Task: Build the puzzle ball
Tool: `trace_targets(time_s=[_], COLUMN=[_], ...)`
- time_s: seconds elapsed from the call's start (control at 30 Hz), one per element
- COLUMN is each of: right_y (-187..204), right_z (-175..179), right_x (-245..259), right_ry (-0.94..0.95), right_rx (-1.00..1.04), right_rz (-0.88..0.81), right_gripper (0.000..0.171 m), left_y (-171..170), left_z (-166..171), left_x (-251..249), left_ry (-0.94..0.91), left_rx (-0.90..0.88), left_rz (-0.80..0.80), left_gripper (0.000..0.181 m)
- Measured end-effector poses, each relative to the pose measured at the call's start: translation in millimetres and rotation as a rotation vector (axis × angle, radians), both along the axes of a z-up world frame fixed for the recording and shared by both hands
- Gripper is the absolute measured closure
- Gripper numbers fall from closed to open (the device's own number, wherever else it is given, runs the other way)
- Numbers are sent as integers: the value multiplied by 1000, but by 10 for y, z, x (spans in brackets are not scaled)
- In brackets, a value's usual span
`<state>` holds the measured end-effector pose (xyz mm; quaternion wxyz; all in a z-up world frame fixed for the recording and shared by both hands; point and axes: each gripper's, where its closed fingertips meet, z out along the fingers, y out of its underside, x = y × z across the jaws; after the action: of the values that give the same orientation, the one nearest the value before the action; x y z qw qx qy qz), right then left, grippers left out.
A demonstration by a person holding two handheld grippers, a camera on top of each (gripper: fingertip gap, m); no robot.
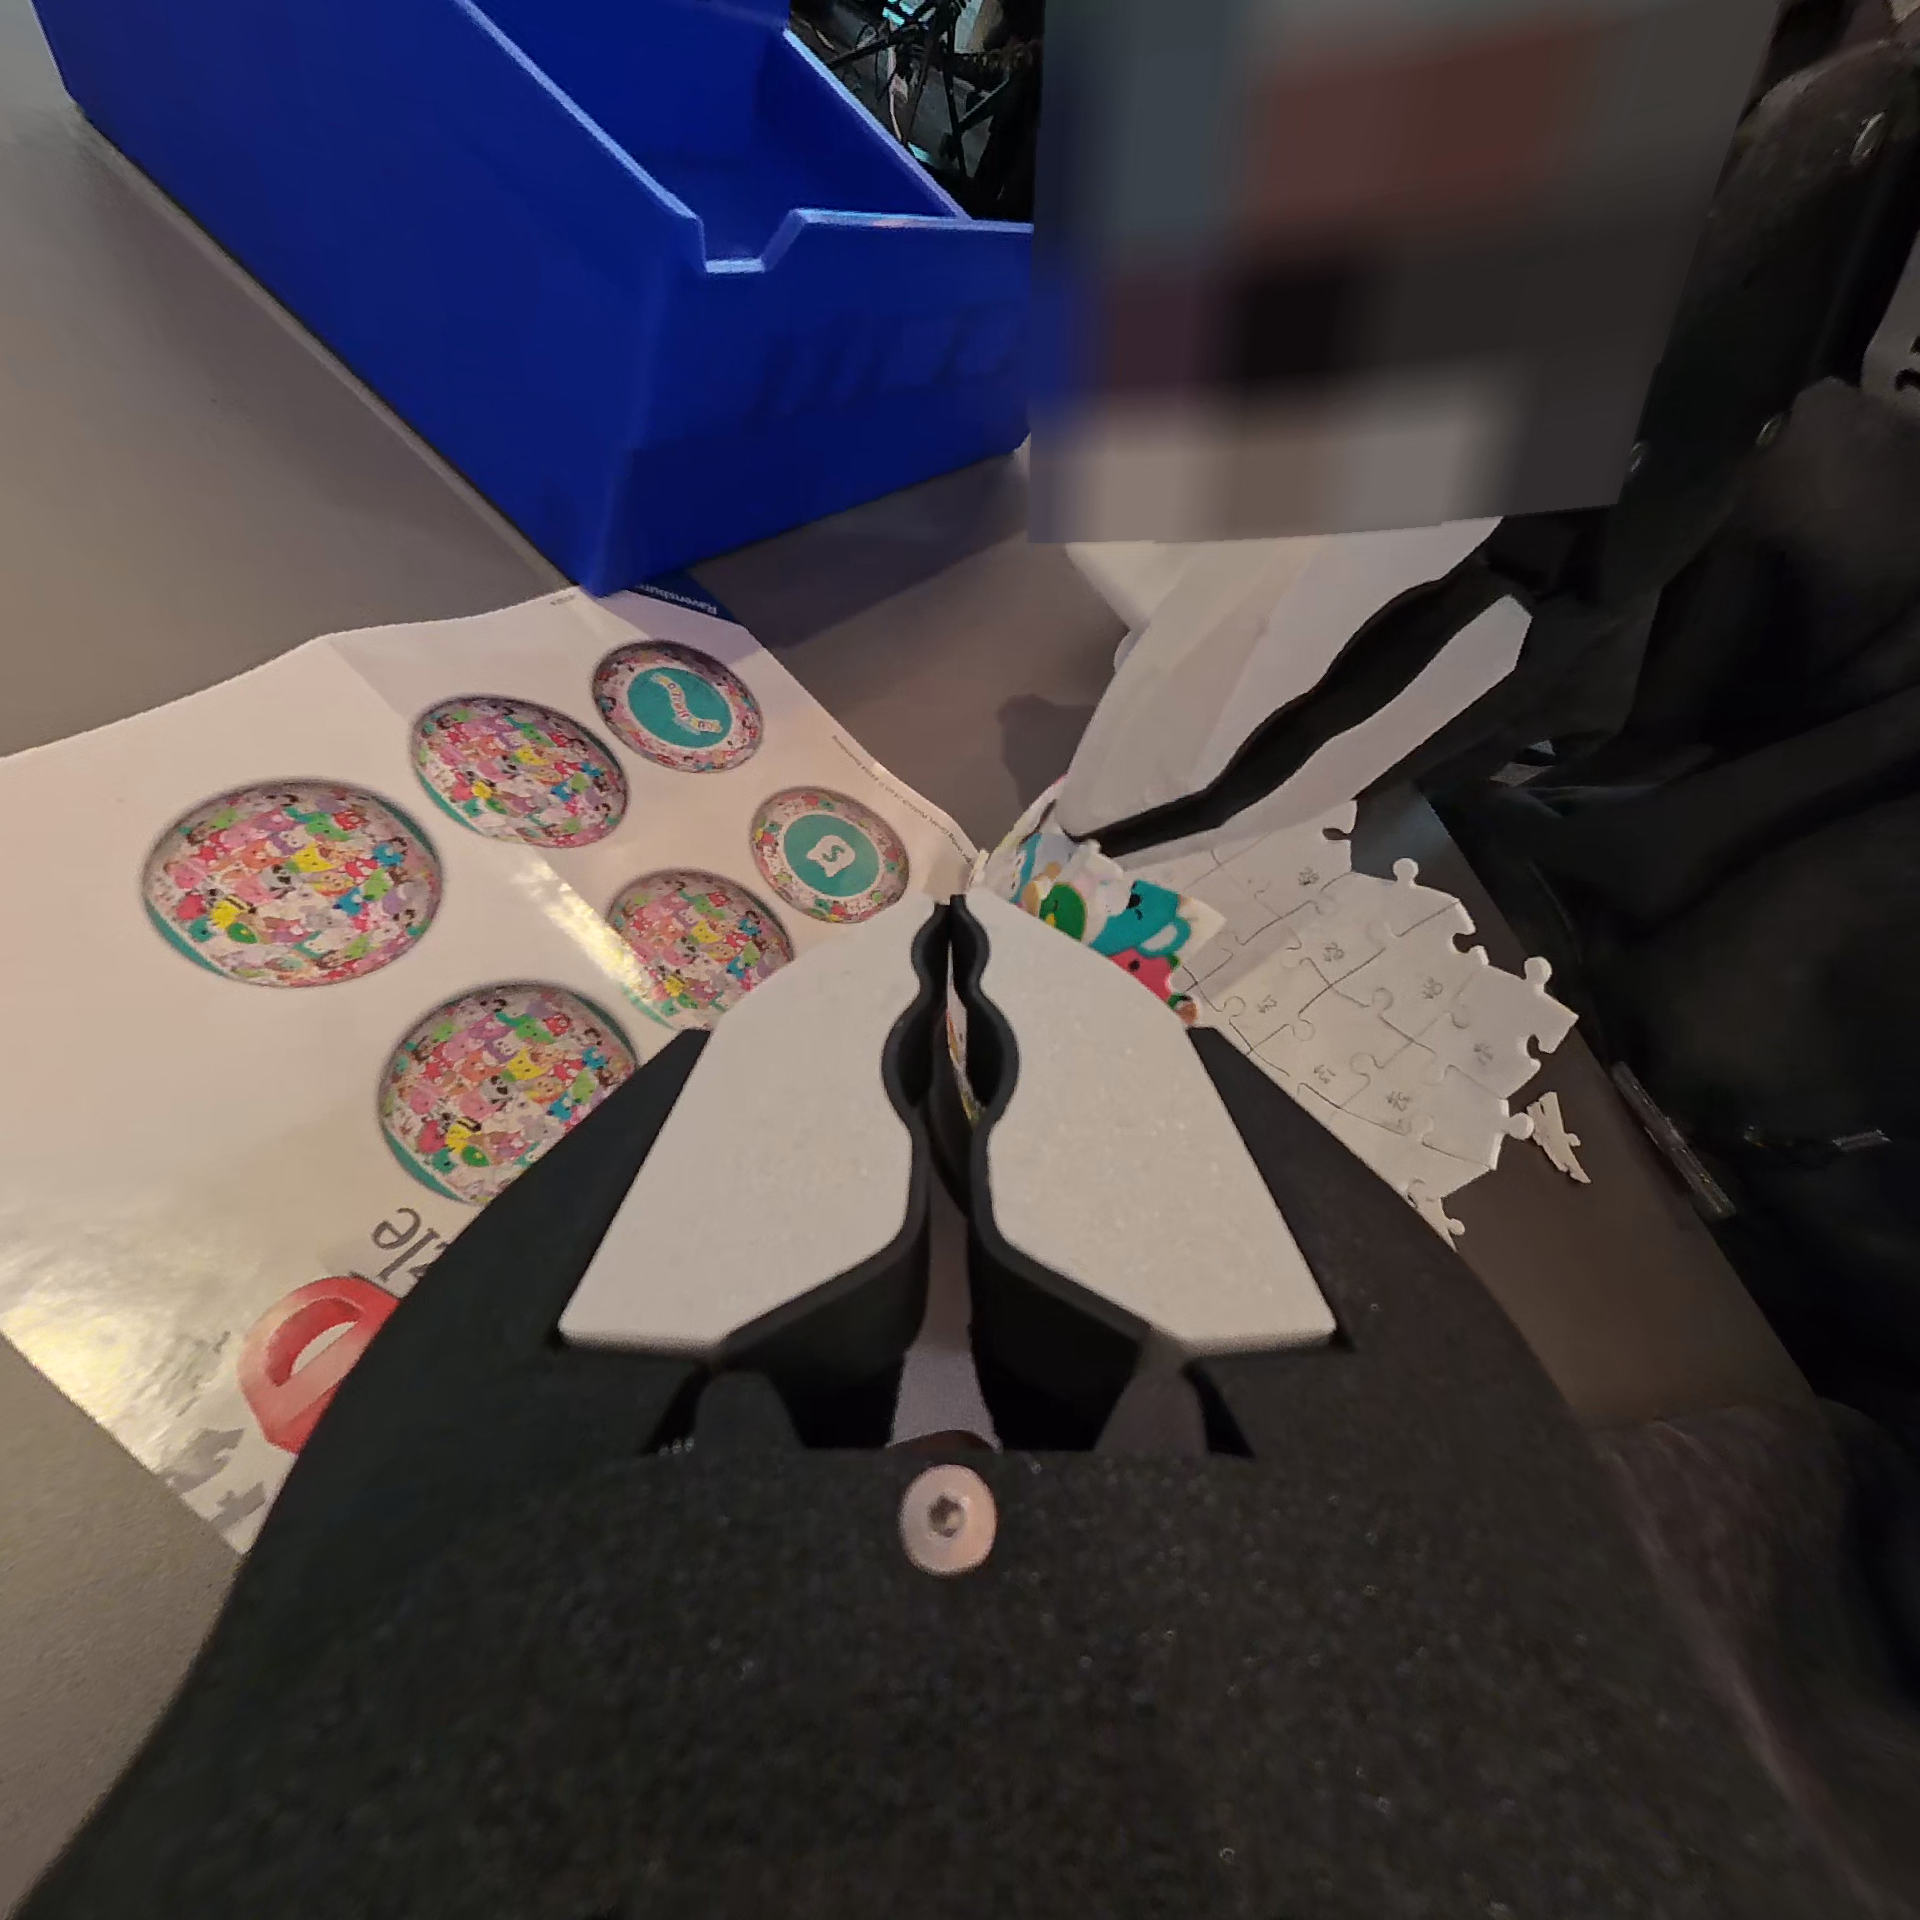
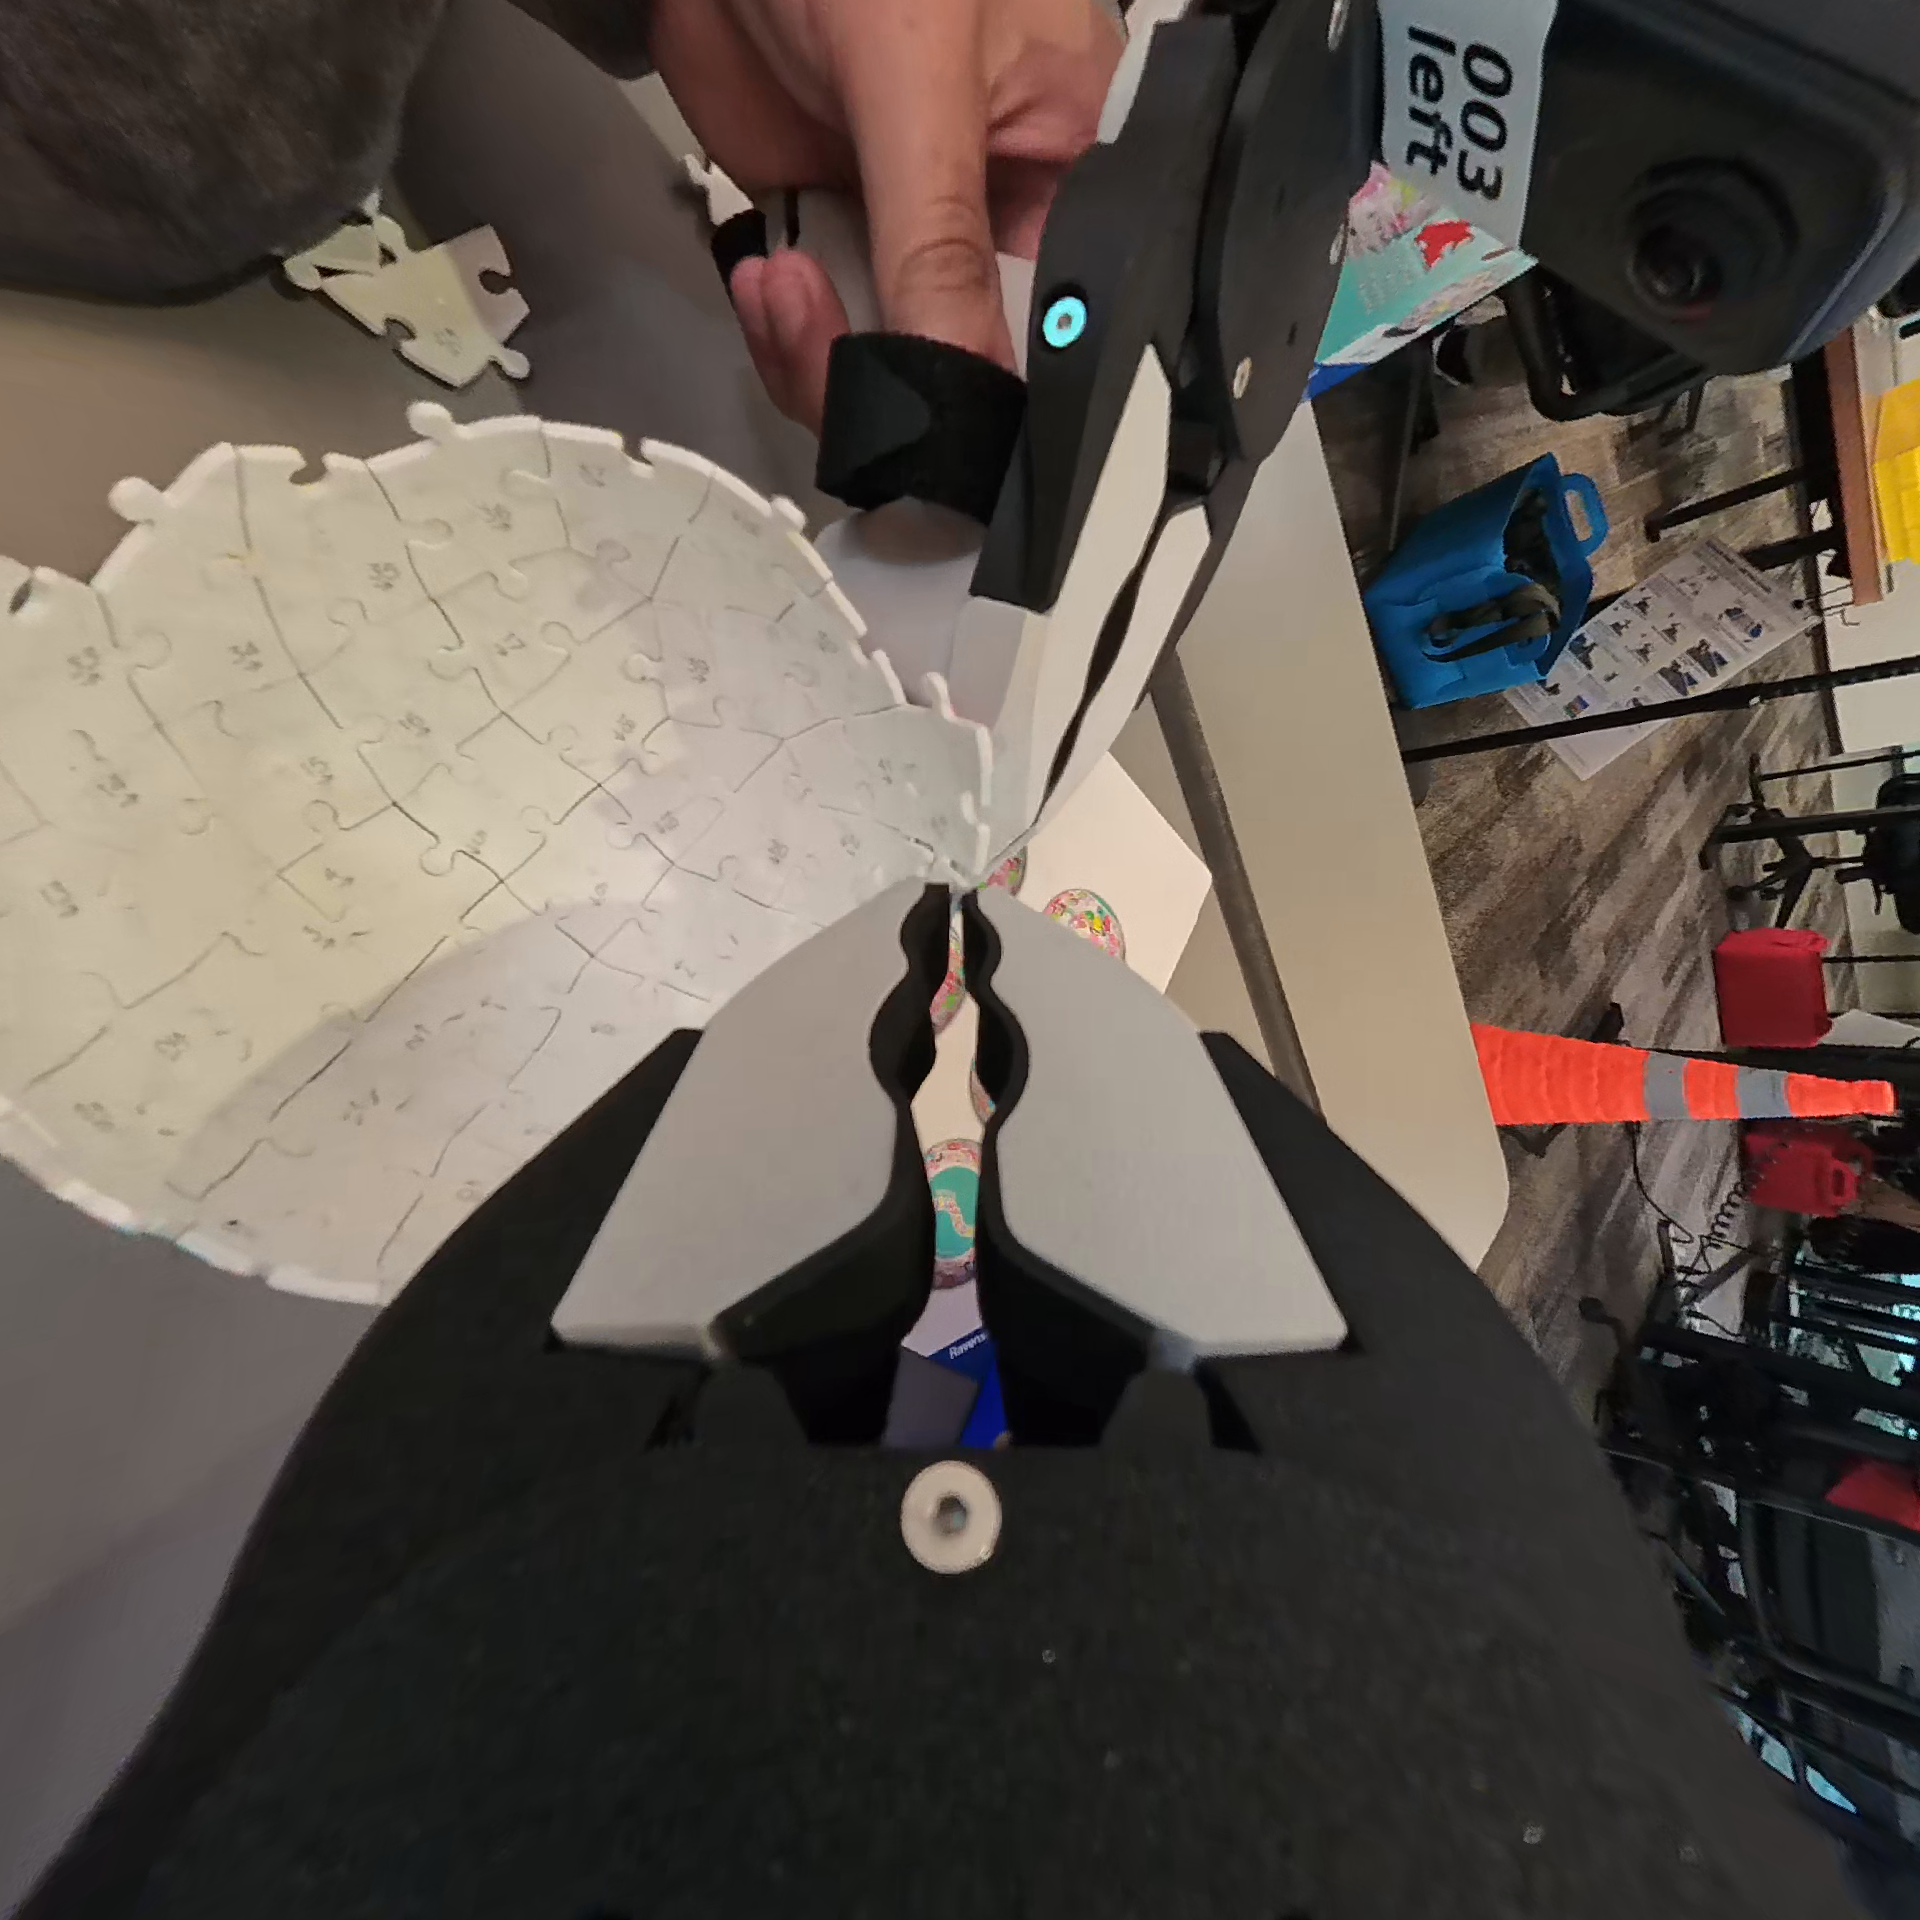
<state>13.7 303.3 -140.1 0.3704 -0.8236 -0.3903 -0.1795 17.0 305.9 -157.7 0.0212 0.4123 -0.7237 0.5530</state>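
Where tips meet, curved matte puzzle shell (image 2: 436,790).

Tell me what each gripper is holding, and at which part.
Both the left gripper and the right gripper are shut on the puzzle shell, pinching adjacent points at its jagged rim.

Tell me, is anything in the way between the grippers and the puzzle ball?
Nothing visible. Both the left gripper and the right gripper already pinch the rim of the half-built puzzle ball, close together at one spot.
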Motion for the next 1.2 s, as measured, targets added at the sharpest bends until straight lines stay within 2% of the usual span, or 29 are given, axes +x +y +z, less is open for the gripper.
trace_targets(time_s=[0.53, 0.7, 0.87, 1.07, 1.2], right_y=[-4, -7, -13, -8, -8], right_z=[1, 0, 0, 0, 1], right_x=[-18, -26, -15, -16, -15], right_ry=[-6, 8, 12, 20, 24], right_rx=[5, 12, 15, 19, 19], right_rz=[-2, -4, -7, -13, -14], right_gripper=[169, 169, 169, 169, 169], left_y=[89, 237, 209, 154, 118], left_z=[116, 339, 427, 271, 204], left_x=[41, -39, -220, -244, -218], left_ry=[-52, -88, -71, -40, -46], left_rx=[50, 144, 267, 453, 521], left_rz=[53, 103, 66, 51, 41], left_gripper=[181, 174, 160, 152, 156])
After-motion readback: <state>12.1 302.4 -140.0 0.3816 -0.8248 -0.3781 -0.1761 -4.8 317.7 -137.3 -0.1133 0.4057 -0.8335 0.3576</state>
